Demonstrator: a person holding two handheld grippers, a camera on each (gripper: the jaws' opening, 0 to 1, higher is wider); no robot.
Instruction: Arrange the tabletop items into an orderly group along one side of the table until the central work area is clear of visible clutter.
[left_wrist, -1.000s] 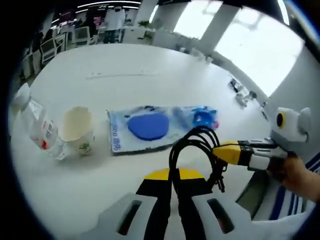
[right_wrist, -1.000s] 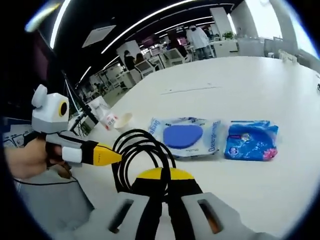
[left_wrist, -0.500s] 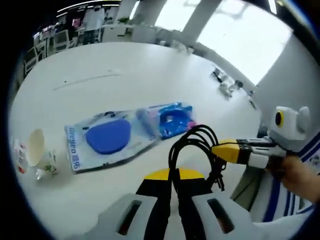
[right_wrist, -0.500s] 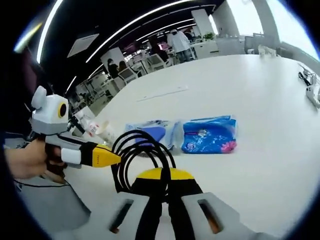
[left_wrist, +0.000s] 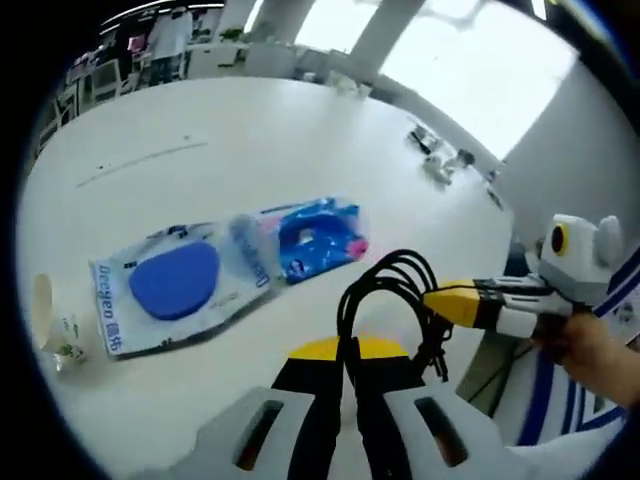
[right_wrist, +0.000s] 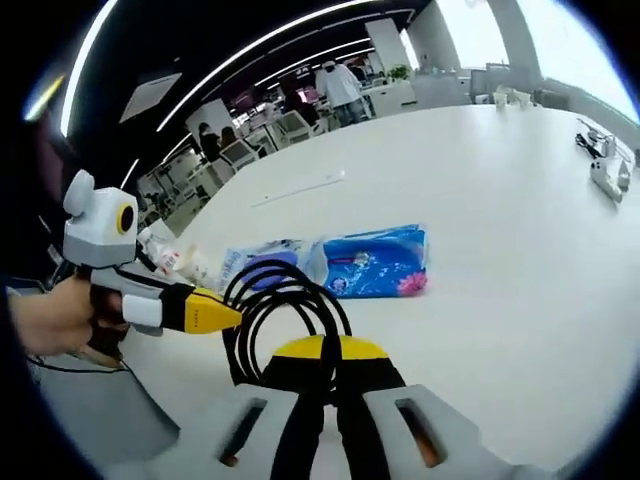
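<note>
Looking along the left gripper, whose jaws are pressed together on a coiled black cable, one sees a paper cup at the left border beside a pale pack with a blue oval (the right gripper view hides most of it behind the cable). The right gripper, jaws together, clamps the same coil, and the blue packet lies beyond. The white table is bare towards its far edge.

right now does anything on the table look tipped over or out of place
Yes: the paper cup lies on its side at the table edge, beside the pale packet with the blue disc, which overlaps the blue packet.
</note>
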